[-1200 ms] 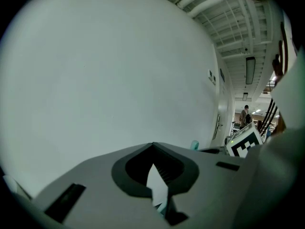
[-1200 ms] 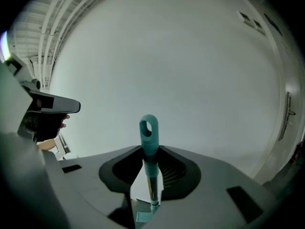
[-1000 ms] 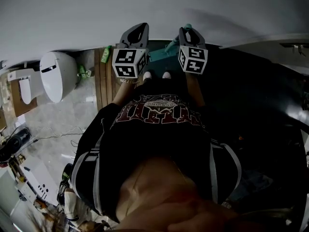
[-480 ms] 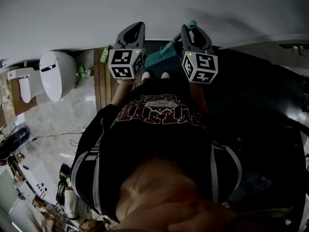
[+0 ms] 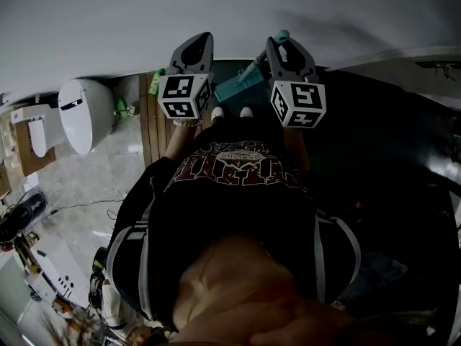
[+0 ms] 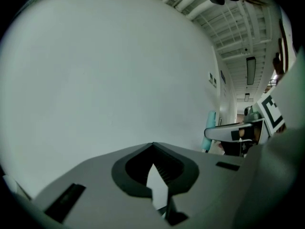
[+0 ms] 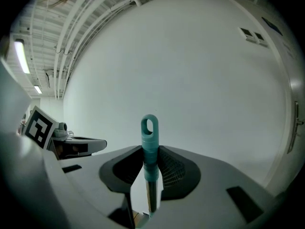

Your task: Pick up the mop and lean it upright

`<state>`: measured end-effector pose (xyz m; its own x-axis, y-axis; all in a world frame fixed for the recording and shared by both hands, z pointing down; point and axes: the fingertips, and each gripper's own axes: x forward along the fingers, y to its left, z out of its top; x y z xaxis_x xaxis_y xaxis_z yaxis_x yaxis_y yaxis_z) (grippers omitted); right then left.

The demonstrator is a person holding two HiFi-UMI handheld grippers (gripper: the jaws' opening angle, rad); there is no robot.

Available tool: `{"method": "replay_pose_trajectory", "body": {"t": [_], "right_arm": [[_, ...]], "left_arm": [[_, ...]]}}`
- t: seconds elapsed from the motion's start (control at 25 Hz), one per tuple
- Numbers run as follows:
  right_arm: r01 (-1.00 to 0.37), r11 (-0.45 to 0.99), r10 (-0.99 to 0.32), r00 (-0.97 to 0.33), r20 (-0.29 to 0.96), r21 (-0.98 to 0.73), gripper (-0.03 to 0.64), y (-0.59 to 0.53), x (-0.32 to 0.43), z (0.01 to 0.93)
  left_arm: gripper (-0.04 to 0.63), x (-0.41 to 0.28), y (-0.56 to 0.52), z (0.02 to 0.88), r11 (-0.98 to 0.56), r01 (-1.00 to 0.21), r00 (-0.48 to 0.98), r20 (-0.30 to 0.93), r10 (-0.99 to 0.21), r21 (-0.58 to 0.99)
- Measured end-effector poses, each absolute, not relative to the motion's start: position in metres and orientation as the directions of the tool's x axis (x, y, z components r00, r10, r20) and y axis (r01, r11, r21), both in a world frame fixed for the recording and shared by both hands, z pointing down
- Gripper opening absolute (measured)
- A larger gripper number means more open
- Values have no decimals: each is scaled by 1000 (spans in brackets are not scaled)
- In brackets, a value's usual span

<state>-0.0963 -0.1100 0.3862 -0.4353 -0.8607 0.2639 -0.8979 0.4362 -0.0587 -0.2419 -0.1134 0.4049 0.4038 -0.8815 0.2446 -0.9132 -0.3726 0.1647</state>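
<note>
Right now my right gripper (image 5: 287, 52), upper middle of the head view, is clamped on the mop (image 7: 149, 162) just under its teal cap. The hanging loop (image 7: 149, 126) sticks up past the jaws. My left gripper (image 5: 194, 50), just to its left in the frame, has its jaws a little apart with only wall showing through, so it is empty. Between the two, the teal mop head (image 5: 234, 87) sits down by the floor, just above the shoes (image 5: 217, 112) in the frame. Beyond everything is the plain white wall (image 5: 216, 9). To do this well I'd tip the top gently until the cap rests on the wall. I'd keep the head planted a bit out from the wall's base and ease the jaws apart only once the mop stands steady.
</note>
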Motion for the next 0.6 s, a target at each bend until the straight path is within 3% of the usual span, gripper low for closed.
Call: {"method": "replay_pose_trajectory", "body": {"t": [0.6], "right_arm": [[-930, 367, -894, -360, 266, -27, 110, -102, -90, 379]], "left_arm": [[44, -234, -116, 405, -463, -865, 499, 238, -833, 191]]}}
